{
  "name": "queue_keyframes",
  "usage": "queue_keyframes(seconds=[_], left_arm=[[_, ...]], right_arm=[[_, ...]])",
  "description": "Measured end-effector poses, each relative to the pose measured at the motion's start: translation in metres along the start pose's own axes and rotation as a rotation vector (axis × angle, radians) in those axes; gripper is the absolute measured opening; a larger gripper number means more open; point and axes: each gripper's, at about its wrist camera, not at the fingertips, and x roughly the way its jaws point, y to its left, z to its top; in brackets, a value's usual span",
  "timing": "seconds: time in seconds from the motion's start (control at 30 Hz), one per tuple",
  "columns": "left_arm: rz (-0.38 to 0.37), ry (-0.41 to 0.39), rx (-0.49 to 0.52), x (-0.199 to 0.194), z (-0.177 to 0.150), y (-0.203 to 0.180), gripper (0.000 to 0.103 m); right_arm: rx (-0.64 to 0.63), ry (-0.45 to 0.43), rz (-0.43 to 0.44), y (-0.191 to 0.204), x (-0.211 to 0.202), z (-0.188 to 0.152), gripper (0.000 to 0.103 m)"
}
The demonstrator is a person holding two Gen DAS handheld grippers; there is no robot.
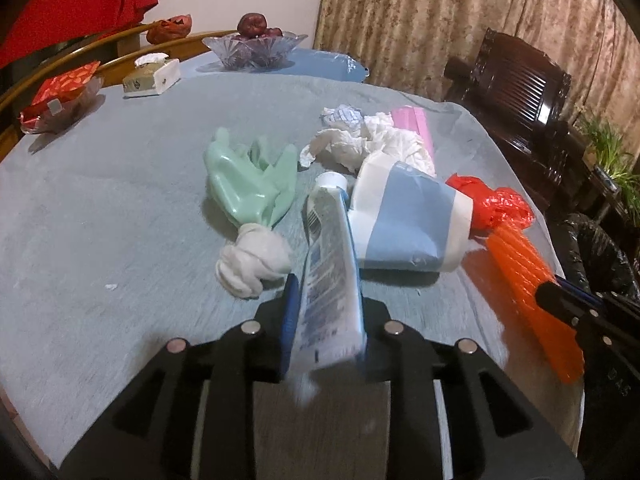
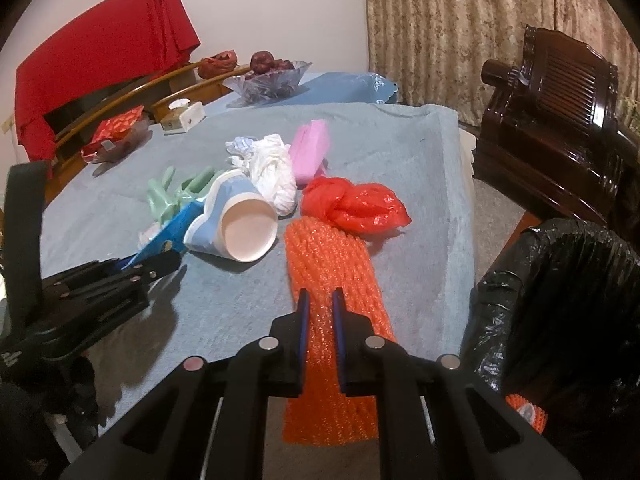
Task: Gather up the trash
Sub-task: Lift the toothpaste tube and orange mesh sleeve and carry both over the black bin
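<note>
My left gripper [image 1: 328, 294] is shut on a white and blue toothpaste tube [image 1: 330, 240], whose cap points away over the table [image 1: 100, 240]. From the right wrist view the same gripper [image 2: 154, 266] shows at the left with the tube [image 2: 172, 232]. My right gripper [image 2: 320, 304] is shut on an orange foam net [image 2: 324, 264] that hangs over the table's near edge. Loose on the cloth lie a green glove [image 1: 248, 184], a tipped blue paper cup [image 1: 408, 216], crumpled white tissue [image 1: 360, 140], a pink bag [image 1: 420, 128] and a knotted red plastic bag [image 1: 496, 204].
A bin with a black liner [image 2: 568, 300] stands right of the table, another orange net inside it. At the table's far side are a glass fruit bowl [image 1: 256, 48], a tissue box [image 1: 154, 74] and a dish of red packets [image 1: 60, 96]. A dark wooden chair [image 2: 560, 120] stands behind the bin.
</note>
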Motion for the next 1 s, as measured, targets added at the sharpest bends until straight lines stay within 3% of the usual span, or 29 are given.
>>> queue_keyframes(seconds=[0.03, 0.1, 0.23, 0.77, 1.0], left_arm=[[-0.003, 0.008, 0.001, 0.003, 0.000, 0.000, 0.022], [-0.002, 0.016, 0.000, 0.005, 0.001, -0.001, 0.002], [-0.004, 0.008, -0.009, 0.000, 0.000, 0.002, 0.002], [-0.041, -0.116, -0.002, -0.083, 0.005, -0.012, 0.001], [-0.044, -0.067, 0.050, -0.079, -0.012, -0.019, 0.001]], right_arm=[[0.000, 0.001, 0.000, -0.001, 0.001, 0.000, 0.012], [0.002, 0.000, 0.002, -0.001, 0.001, 0.001, 0.012], [-0.004, -0.007, 0.007, -0.001, -0.001, 0.003, 0.012], [0.002, -0.112, 0.032, 0.003, -0.051, 0.022, 0.011], [0.011, -0.105, 0.038, 0.002, -0.059, 0.016, 0.011]])
